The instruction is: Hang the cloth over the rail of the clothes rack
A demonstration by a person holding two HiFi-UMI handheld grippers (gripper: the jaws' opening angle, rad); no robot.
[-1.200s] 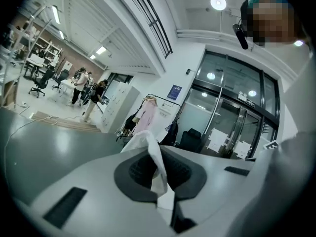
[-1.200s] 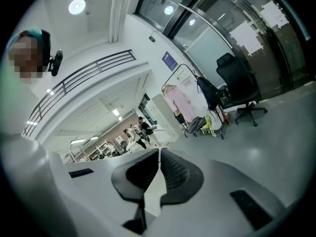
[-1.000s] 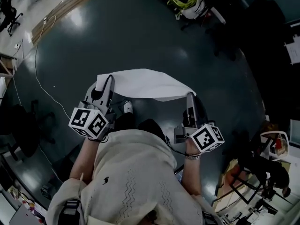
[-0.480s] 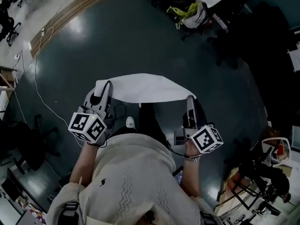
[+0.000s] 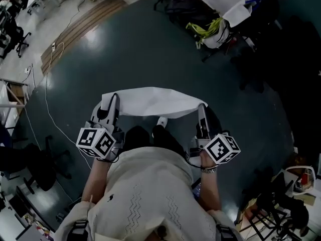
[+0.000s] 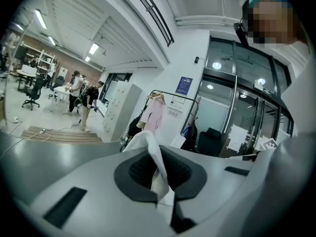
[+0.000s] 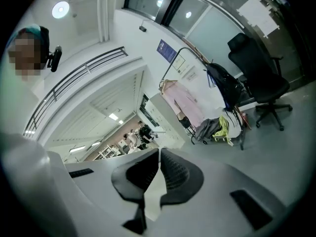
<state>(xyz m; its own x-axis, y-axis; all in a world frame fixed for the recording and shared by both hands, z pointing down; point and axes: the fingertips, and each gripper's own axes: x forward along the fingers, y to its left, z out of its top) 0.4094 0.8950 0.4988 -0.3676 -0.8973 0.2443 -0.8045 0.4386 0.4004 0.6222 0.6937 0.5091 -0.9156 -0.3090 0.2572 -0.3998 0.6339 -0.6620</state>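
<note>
– Dark glossy floor (image 5: 150,49) underfoot. Risk?
– Left tool (image 5: 111,100) and right tool (image 5: 202,109) each pinch a corner of my white fabric cloth (image 5: 150,102). The metal clothes rack (image 6: 189,98) is well off, so a corner could slip.

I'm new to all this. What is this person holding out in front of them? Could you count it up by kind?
White cloth: 1
Grippers: 2, the left gripper and the right gripper, both shut on the cloth
Marker cubes: 2, the left cube and the right cube, each part of its gripper
Total: 5
</note>
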